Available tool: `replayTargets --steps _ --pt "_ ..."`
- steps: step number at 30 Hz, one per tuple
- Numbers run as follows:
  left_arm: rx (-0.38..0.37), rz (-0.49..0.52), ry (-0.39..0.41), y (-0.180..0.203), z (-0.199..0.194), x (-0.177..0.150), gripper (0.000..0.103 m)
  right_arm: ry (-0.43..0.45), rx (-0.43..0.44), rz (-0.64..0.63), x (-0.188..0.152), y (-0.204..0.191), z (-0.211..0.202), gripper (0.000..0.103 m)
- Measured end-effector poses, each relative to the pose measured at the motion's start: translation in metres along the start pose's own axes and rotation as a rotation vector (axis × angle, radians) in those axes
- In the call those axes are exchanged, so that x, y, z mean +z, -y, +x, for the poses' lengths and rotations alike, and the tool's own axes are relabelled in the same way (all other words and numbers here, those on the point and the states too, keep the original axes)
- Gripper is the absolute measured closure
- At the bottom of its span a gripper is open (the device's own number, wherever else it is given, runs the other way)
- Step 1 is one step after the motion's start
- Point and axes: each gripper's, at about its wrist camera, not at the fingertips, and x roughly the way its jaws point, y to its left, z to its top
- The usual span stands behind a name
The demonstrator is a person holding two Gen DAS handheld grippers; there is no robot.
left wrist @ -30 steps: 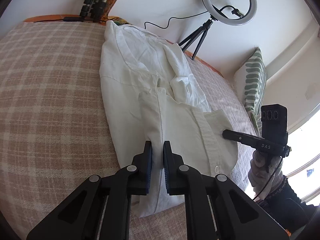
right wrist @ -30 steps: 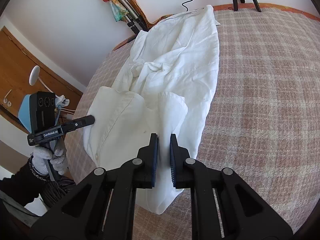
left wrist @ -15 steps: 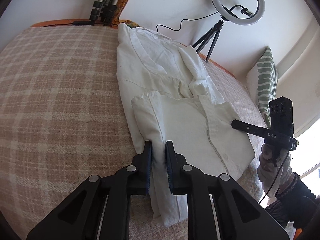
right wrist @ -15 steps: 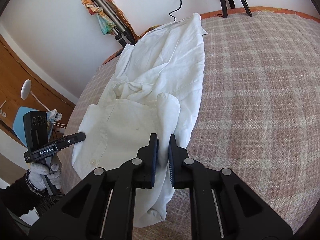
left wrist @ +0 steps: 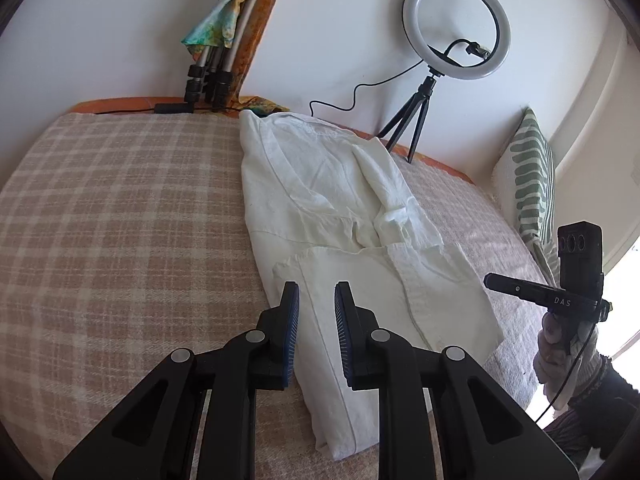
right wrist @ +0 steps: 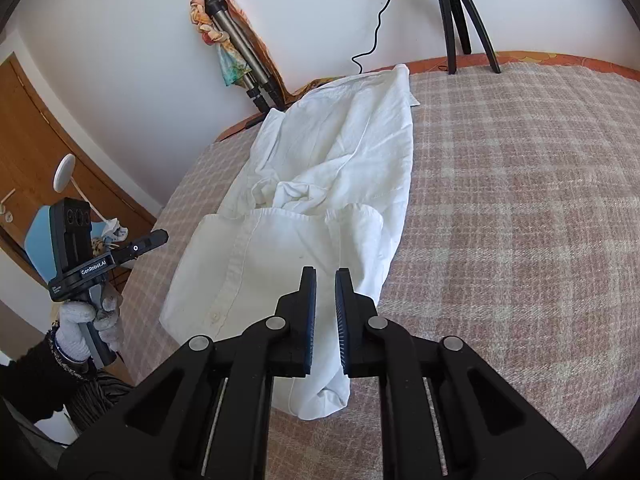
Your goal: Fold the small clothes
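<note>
- Left wrist view: a white shirt (left wrist: 344, 216) lies lengthwise on a bed covered by a beige and pink checked blanket (left wrist: 120, 220), its far end reaching the wall side near a ring light on a tripod (left wrist: 456, 26).
- The shirt's near part is folded back over itself into a flat panel with a straight stitched placket and small buttons; a rumpled sleeve with a knotted-looking cuff lies just beyond the fold.
- The fabric is lightly creased, the long edges fairly straight.
- The left gripper (left wrist: 316, 300) hovers over the near left edge of the folded panel; its jaws have just been opening, and cloth shows in the gap, but the pads do not press on it.
- A green-striped pillow (left wrist: 528, 184) leans at the right wall.
- Right wrist view: the same shirt (right wrist: 344, 168) runs from the bed's far edge to the near side, the folded panel lying left of centre with its button strip showing.
- The right gripper (right wrist: 325, 296) has its jaws nearly closed, a narrow slit between them, above the shirt's near right edge; whether it pinches cloth I cannot tell.
- A gloved hand (right wrist: 86, 320) holds the other gripper at the left.
</note>
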Motion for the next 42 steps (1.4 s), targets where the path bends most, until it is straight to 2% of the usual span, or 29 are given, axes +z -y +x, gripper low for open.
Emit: replayTargets --steps 2,6,8,9,10,13,16,21,23,26,28,30,33,35,40,42 --pt "-0.027 0.012 -0.028 0.006 0.006 -0.003 0.085 -0.048 0.036 0.008 -0.006 0.001 0.007 0.093" --pt "-0.041 0.045 -0.08 0.014 0.016 -0.013 0.085 -0.081 0.099 0.007 -0.019 0.011 -0.003 0.081" --pt "-0.045 0.052 -0.102 0.015 0.022 -0.017 0.085 -0.114 0.167 -0.017 -0.027 0.014 -0.009 0.068" --pt "-0.046 0.049 -0.114 0.014 0.025 -0.017 0.085 -0.127 0.176 -0.045 -0.032 0.011 -0.01 0.056" --pt "-0.046 0.045 -0.123 0.013 0.028 -0.018 0.085 -0.129 0.166 -0.079 -0.037 0.008 -0.01 0.054" --pt "-0.053 0.028 -0.142 0.012 0.036 -0.018 0.085 -0.168 0.133 -0.166 -0.046 -0.005 0.001 0.054" --pt "-0.053 0.028 -0.158 0.011 0.043 -0.019 0.085 -0.158 0.074 -0.277 -0.046 -0.021 0.01 0.054" --pt "-0.052 0.033 -0.165 0.012 0.044 -0.021 0.085 -0.134 0.071 -0.377 -0.035 -0.027 0.015 0.054" --pt "-0.041 0.05 -0.168 0.015 0.043 -0.02 0.085 -0.16 0.094 -0.396 -0.029 -0.023 0.021 0.054" --pt "-0.029 0.056 -0.154 0.023 0.032 -0.013 0.085 -0.216 0.18 -0.413 -0.026 -0.021 0.027 0.049" --pt "-0.077 0.046 -0.13 0.034 0.022 -0.004 0.085 -0.253 0.217 -0.466 -0.026 -0.024 0.031 0.048" --pt "-0.13 0.084 -0.137 0.054 0.021 0.006 0.085 -0.277 0.247 -0.497 -0.025 -0.022 0.033 0.048" --pt "-0.209 0.151 -0.204 0.088 0.045 0.018 0.085 -0.302 0.321 -0.481 -0.023 -0.013 0.031 0.048" --pt "-0.236 0.202 -0.245 0.107 0.067 0.024 0.085 -0.305 0.345 -0.493 -0.022 -0.009 0.03 0.048" --pt "-0.267 0.272 -0.344 0.132 0.123 0.037 0.085 -0.316 0.372 -0.51 -0.02 -0.008 0.03 0.048" --pt "-0.241 0.322 -0.362 0.139 0.138 0.037 0.085 -0.335 0.392 -0.531 -0.023 -0.012 0.033 0.048"
